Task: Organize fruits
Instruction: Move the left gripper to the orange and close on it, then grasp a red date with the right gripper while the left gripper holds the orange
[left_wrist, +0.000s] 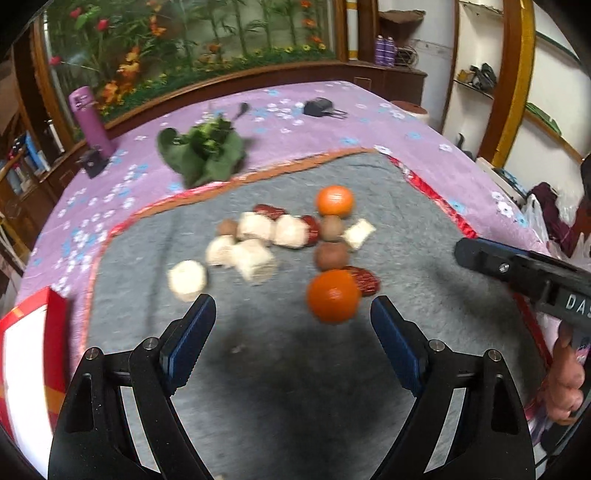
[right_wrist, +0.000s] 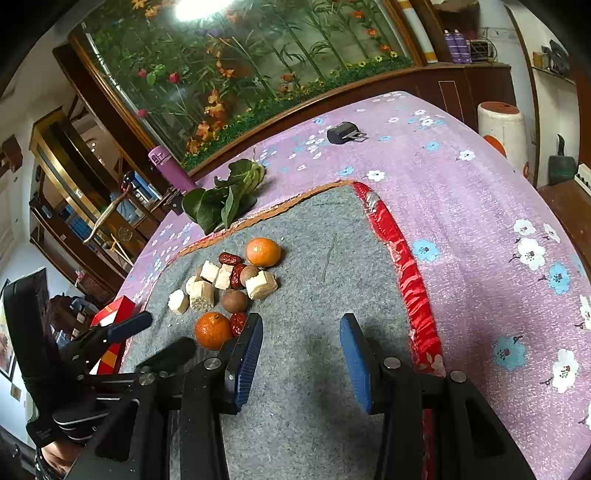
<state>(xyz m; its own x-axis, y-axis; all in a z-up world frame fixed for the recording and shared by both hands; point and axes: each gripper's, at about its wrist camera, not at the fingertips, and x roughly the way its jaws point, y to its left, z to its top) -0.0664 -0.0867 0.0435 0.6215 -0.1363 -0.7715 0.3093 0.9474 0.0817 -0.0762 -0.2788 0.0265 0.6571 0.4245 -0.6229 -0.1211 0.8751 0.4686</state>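
Note:
A cluster of food lies on the grey mat (left_wrist: 258, 350): a near orange (left_wrist: 333, 296), a far orange (left_wrist: 334, 201), brown round fruits (left_wrist: 331, 255), red dates (left_wrist: 365, 280) and several pale cubes (left_wrist: 255, 258). My left gripper (left_wrist: 293, 314) is open and empty, just short of the near orange. My right gripper (right_wrist: 301, 332) is open and empty over the mat (right_wrist: 314, 266), to the right of the near orange (right_wrist: 213, 329). The far orange (right_wrist: 263, 252) lies beyond it. The left gripper shows in the right wrist view (right_wrist: 155, 339), and one right finger in the left wrist view (left_wrist: 491, 256).
A purple flowered cloth (left_wrist: 295, 110) covers the table. Leafy greens (left_wrist: 207, 151), a purple bottle (left_wrist: 90, 120) and a black plug (left_wrist: 321, 108) lie at the back. A red and white box (left_wrist: 33, 332) sits at the mat's left edge.

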